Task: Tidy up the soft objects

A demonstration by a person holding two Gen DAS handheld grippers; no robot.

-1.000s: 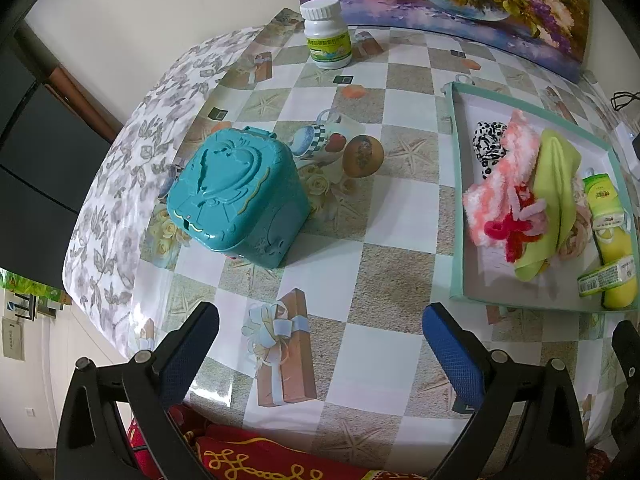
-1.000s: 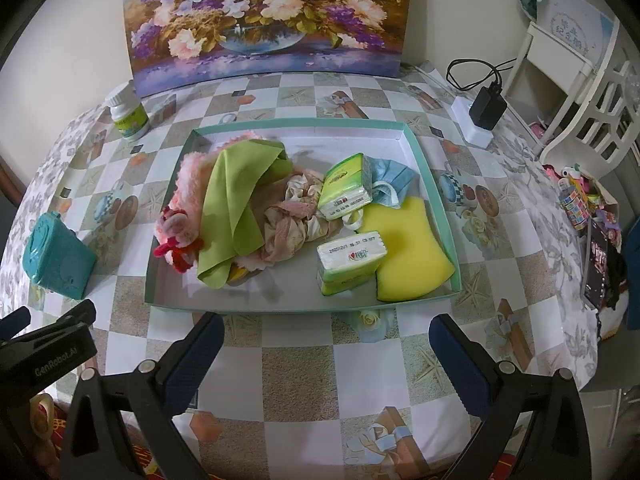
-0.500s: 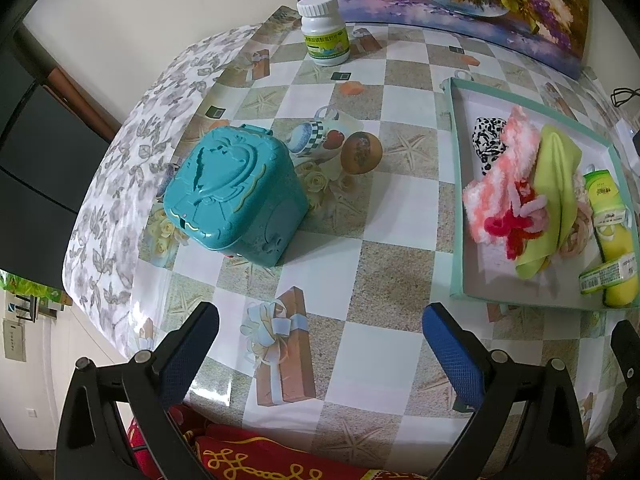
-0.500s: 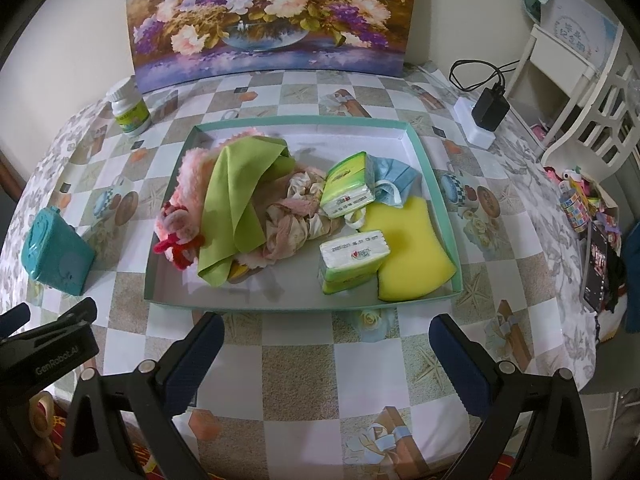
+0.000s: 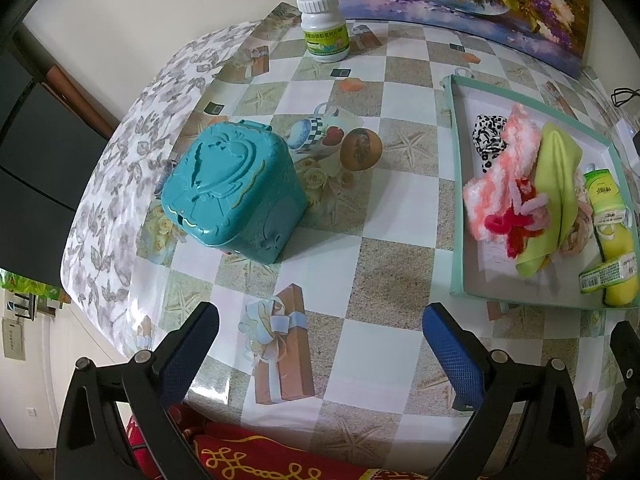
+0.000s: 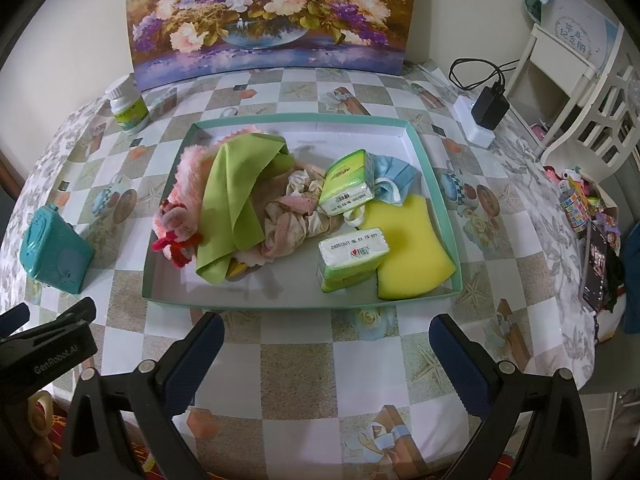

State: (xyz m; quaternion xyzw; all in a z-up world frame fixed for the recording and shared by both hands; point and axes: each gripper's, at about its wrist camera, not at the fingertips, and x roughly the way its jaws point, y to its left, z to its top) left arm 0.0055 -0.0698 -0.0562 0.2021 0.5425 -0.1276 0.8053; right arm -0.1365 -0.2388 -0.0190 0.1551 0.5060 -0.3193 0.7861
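Green tissue packs sit in our teal tray (image 6: 436, 184) at frame centre: 1 pack (image 6: 347, 189) beside the blue mask (image 6: 394, 182), another (image 6: 352, 258) stamped "20251201" touching the yellow sponge (image 6: 408, 252). "GenRobot.AI" marks our left gripper (image 5: 320, 344), lower left. Both it and the right gripper (image 6: 326, 350) are spread apart, holding nothing.

Colours and patterns on the checked counter (image 6: 300, 352)

Grey, white and beige squares are seen on the counter; a mint tray (image 6: 442, 204) is filled with a lime cloth (image 6: 236, 188), pink fluffy fabric (image 6: 188, 176), yellow sponge (image 6: 408, 248), green-white tissue packs (image 6: 348, 184); a teal box (image 5: 232, 196) is embossed.
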